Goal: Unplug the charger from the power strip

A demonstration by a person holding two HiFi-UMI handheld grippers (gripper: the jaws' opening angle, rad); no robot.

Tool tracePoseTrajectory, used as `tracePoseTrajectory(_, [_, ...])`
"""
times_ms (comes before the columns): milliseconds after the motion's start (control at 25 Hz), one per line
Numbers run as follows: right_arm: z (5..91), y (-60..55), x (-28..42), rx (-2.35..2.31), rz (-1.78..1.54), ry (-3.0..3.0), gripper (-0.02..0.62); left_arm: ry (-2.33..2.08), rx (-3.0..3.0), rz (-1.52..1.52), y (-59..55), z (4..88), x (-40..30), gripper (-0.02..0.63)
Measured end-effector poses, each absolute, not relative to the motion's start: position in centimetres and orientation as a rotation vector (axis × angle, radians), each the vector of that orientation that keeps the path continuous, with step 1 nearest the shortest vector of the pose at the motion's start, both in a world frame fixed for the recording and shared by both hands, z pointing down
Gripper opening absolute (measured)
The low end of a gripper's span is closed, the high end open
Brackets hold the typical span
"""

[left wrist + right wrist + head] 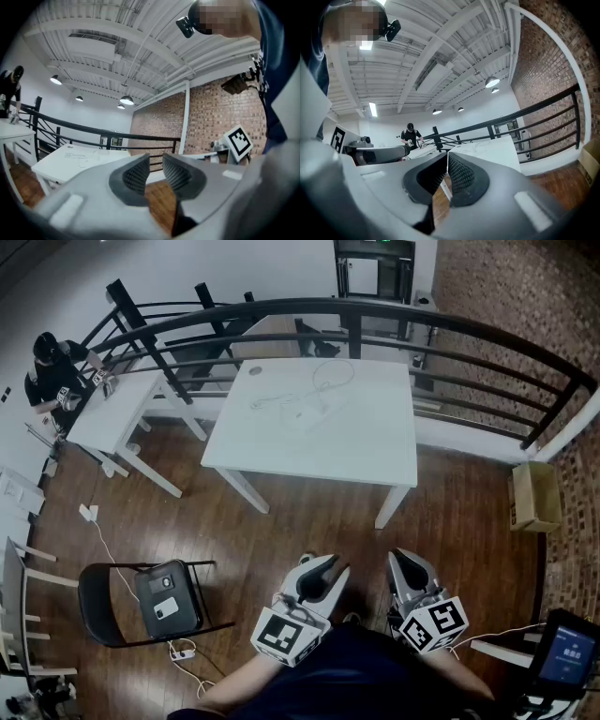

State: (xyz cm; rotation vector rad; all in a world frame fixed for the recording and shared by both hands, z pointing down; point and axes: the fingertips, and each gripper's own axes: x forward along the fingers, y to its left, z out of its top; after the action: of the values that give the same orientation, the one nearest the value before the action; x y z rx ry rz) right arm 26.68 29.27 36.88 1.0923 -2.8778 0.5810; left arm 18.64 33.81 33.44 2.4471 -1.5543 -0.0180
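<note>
Head view looks steeply down on a white rectangular worktop (pixel 375 451) standing on a dark wooden floor (pixel 309 512) in front of a curved black metal railing (pixel 469 334). A flat white power strip (pixel 305 416) lies near the middle of the worktop, and a thin white cable (pixel 330 374) loops from it toward the far edge. The charger is presumably seated in the strip, but it is too small and pale here to tell from the strip itself. Both tools are held low and close to the person's body, well apart from the worktop and aimed roughly level toward it, which reads as a carrying pose with the approach not yet begun. The left hand-held gripper (pixel 323 565) has its jaws at a narrow gap with nothing between them. The right hand-held gripper (pixel 405 561) has its ribbed pads pressed together, empty. Judging from this, the unplugging has not started: one tool will probably need to pin the strip while the other pulls the charger upward.
</note>
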Motion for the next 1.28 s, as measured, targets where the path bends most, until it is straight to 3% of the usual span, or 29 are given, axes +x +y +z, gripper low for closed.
tracePoseTrajectory(400, [37.8,19.9,22.0,1.225,0.526,-2.794,0.012,-1.444,2.507,-0.082,23.9,36.0,12.8,0.091])
tracePoseTrajectory(800, [37.6,8.6,12.7,1.246,0.487,-2.645,0.012,-1.407,2.478,-0.174,10.7,36.7,1.5,0.091])
tracePoseTrajectory(1040, [36.3,4.3,6.6,1.241,0.415,-2.644,0.012,-1.421,2.44,-0.142,5.4,36.7,-5.8,0.091])
tracePoseTrajectory(1280, [38.0,-0.8,4.9,1.264,0.454,-2.604,0.014,-1.432,2.437,-0.046,0.2,40.3,-7.9,0.102])
